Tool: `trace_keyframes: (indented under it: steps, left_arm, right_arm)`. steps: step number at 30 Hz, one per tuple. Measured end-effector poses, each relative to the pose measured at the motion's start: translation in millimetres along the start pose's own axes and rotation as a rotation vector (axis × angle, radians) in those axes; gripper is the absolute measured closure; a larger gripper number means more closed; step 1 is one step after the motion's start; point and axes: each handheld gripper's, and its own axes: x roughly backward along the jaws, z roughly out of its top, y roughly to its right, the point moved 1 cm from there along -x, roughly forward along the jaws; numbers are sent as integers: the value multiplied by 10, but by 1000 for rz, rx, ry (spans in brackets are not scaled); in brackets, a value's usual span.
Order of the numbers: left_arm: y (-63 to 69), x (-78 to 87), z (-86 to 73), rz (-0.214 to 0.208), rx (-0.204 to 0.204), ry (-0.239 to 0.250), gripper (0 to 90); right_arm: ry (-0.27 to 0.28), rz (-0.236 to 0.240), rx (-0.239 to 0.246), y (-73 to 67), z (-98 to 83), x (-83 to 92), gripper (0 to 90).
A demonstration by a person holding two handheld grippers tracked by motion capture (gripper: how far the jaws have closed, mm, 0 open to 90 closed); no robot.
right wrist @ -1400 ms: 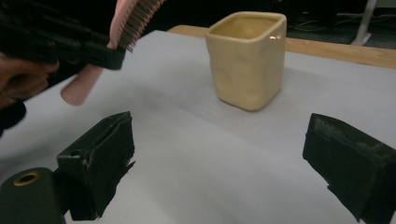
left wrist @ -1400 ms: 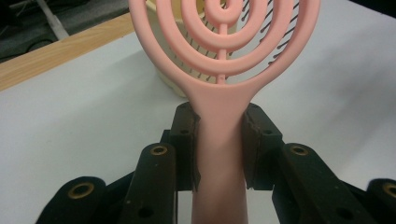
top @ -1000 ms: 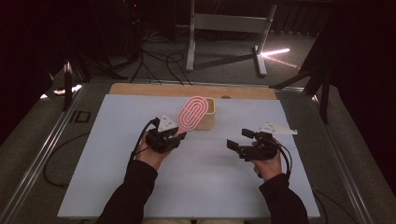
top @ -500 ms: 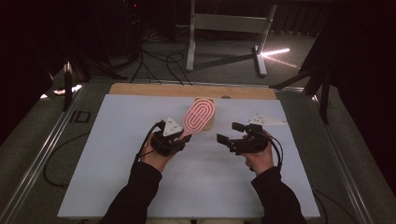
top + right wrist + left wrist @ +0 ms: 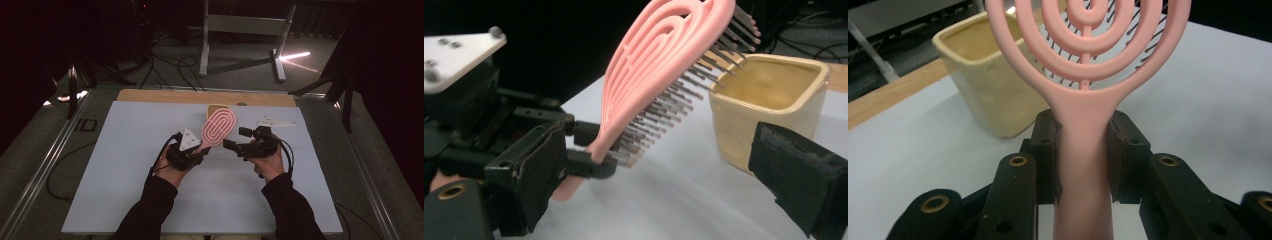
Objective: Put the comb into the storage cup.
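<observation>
A pink vented hairbrush [image 5: 218,127] stands tilted above the table, bristles facing right. My left gripper [image 5: 201,149] is shut on its handle [image 5: 1083,155], both pads pressed against the pink neck. Just right of the brush, my right gripper [image 5: 235,139] is open; its two jaws stand wide apart around empty space [image 5: 669,180]. In the right gripper view the bristled brush [image 5: 659,65] lies ahead and left of that gap. A cream square cup [image 5: 217,107] stands right behind the brush head, seen close in both gripper views [image 5: 988,95] [image 5: 769,90].
A white mat [image 5: 125,165] covers the table, with a wooden strip [image 5: 150,96] along its far edge. Metal rails run down both sides. Cables and a stand's legs lie on the dark floor beyond.
My right gripper has moved left and forward, close to the brush. The left gripper has shifted right with the brush, bringing its head in front of the cup.
</observation>
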Motion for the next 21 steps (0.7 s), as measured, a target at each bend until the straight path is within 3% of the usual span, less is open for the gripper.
trace_keyframes:
  steps: [7, 13, 17, 19, 21]
  left_arm:
    - [69, -7, 20, -6, -26, 11, 699]
    - [104, -25, 28, -14, -33, 15, 699]
    - [114, -35, 27, -17, -41, 16, 699]
    - [114, -35, 27, -17, -41, 16, 699]
    - [131, -45, 26, -24, -42, 22, 699]
  right_arm:
    - [-3, 11, -24, 7, 76, -83, 161]
    - [17, 46, -84, 51, 85, -153, 342]
    - [-7, 65, -70, 36, 77, -193, 469]
    - [-6, 67, -69, 35, 76, -195, 469]
    - [9, 77, -78, 36, 83, -188, 526]
